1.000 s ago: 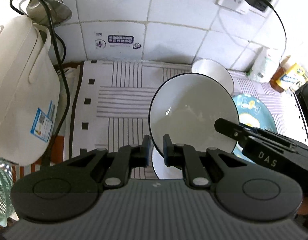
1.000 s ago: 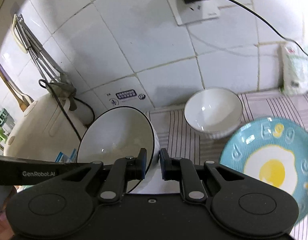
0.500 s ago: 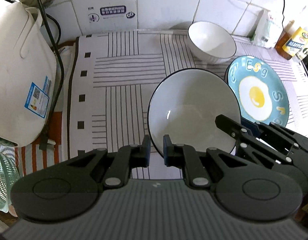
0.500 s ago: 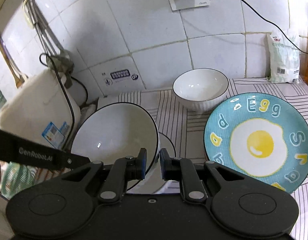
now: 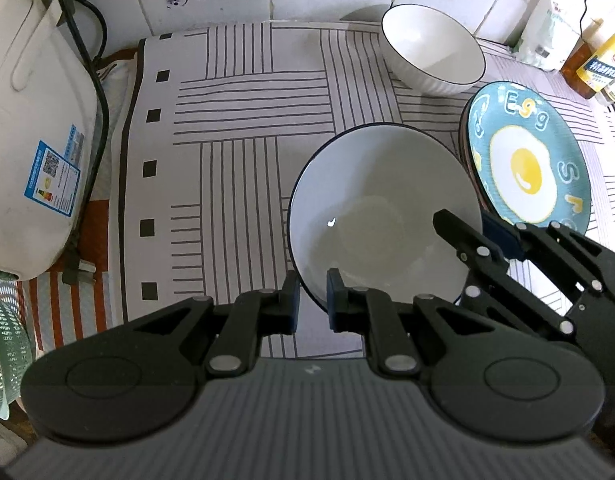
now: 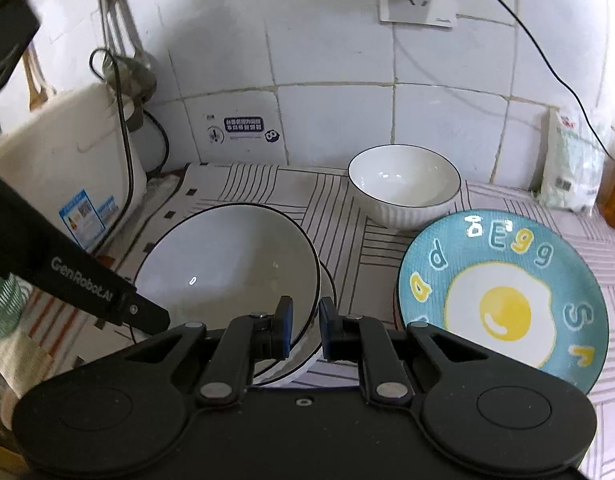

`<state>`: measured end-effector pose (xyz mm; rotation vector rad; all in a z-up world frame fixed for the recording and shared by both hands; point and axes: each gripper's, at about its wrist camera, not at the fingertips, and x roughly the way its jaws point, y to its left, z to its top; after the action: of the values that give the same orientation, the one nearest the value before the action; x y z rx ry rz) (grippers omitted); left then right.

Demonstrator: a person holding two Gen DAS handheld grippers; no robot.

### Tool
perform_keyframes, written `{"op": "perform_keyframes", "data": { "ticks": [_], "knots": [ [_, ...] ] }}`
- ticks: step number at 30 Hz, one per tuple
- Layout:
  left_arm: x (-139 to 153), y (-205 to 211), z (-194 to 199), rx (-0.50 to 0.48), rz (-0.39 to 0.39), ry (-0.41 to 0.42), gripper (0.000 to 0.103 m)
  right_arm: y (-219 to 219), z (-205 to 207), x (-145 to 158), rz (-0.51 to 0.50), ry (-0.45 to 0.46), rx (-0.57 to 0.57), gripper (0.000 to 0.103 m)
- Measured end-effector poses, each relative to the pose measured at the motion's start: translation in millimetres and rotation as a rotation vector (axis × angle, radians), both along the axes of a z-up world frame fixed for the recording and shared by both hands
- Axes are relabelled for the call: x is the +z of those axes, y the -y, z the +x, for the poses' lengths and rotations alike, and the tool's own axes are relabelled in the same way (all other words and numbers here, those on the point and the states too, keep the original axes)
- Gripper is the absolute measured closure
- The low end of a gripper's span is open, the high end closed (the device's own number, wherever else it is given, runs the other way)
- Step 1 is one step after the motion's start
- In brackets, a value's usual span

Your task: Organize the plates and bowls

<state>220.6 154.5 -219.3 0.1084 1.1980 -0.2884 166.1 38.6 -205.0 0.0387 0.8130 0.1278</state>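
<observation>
A large white bowl with a dark rim (image 5: 387,216) (image 6: 227,272) is held by both grippers just above the striped cloth (image 5: 227,140). My left gripper (image 5: 310,300) is shut on its near rim. My right gripper (image 6: 304,332) (image 5: 473,224) is shut on its right rim. Under the bowl, another white dish (image 6: 307,364) shows at the edge; I cannot tell if they touch. A smaller white bowl (image 5: 431,48) (image 6: 403,184) stands by the wall. A blue egg plate (image 5: 523,160) (image 6: 503,304) lies to the right on top of another plate.
A white rice cooker (image 5: 31,120) (image 6: 67,160) with a black cord fills the left side. A green colander (image 5: 3,352) sits at the near left. Bottles (image 5: 599,64) and a white bag (image 6: 571,168) stand at the back right against the tiled wall.
Both grippers have come down with the large bowl toward the cloth, and both views have tipped downward. The bowl now sits lower, beside the egg plate.
</observation>
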Motion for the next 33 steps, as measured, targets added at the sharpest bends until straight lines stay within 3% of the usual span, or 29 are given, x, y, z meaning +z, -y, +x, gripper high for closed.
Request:
{"op": "perform_keyframes", "data": {
  "ticks": [11,15,22,28,33],
  "knots": [
    [-11,2,13,0.01,-0.021,-0.041,0.089,-2,12,-8,-0.082,-0.026,0.022,0.085],
    [-11,-2,15,0.017,-0.047,-0.044,0.088,-4,14,-10,-0.084,-0.019,0.027,0.081],
    [11,-13,12,0.001,-0.11,-0.034,0.081,1,9,8,-0.076,-0.005,0.093,0.077],
    [43,-21,18,-0.021,-0.211,0.023,0.075,17,-6,48,-0.08,0.128,0.137,0.059],
    [61,-13,36,-0.031,-0.271,0.098,0.069,37,-7,65,-0.119,0.174,0.149,0.045]
  ]
}}
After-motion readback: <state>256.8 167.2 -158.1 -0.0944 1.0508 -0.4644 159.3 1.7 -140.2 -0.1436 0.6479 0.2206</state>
